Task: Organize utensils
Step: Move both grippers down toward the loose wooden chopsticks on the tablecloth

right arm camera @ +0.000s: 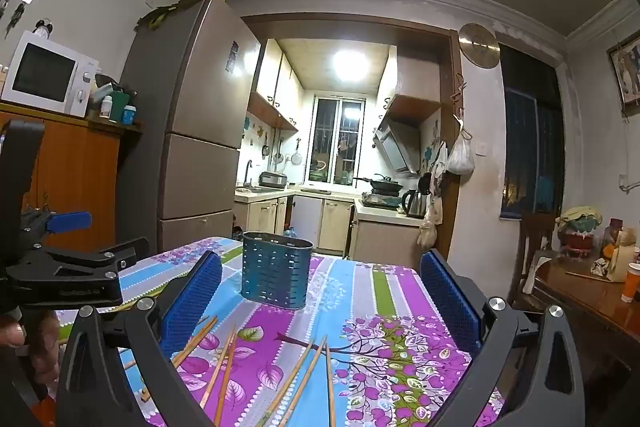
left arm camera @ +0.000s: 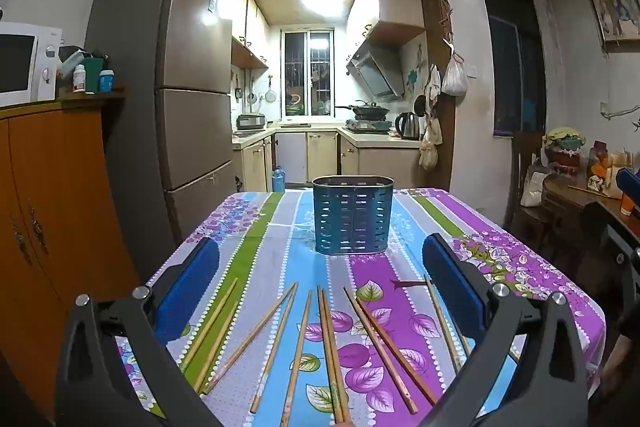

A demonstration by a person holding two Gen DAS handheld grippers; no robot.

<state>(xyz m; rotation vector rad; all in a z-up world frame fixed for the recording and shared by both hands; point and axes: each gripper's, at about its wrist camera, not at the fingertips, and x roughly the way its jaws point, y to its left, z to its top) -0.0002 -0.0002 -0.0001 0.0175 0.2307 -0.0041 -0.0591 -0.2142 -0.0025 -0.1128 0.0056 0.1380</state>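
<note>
Several wooden chopsticks (left arm camera: 328, 343) lie scattered on the near part of a table with a flowered, striped cloth (left arm camera: 260, 251). A blue perforated utensil holder (left arm camera: 353, 214) stands upright farther back, near the table's middle. My left gripper (left arm camera: 320, 255) hovers above the chopsticks, open, its blue pads wide apart with nothing between them. In the right wrist view the holder (right arm camera: 276, 270) stands ahead and left, with chopsticks (right arm camera: 296, 383) below. My right gripper (right arm camera: 320, 273) is open and empty too. The left gripper's body (right arm camera: 68, 267) shows at that view's left edge.
A wooden cabinet (left arm camera: 52, 195) with a microwave (left arm camera: 24, 63) stands left of the table, beside a tall fridge (left arm camera: 192, 83). A dark wooden side table (right arm camera: 592, 299) with clutter and a chair (left arm camera: 528, 183) sit to the right. The kitchen lies beyond the table's far edge.
</note>
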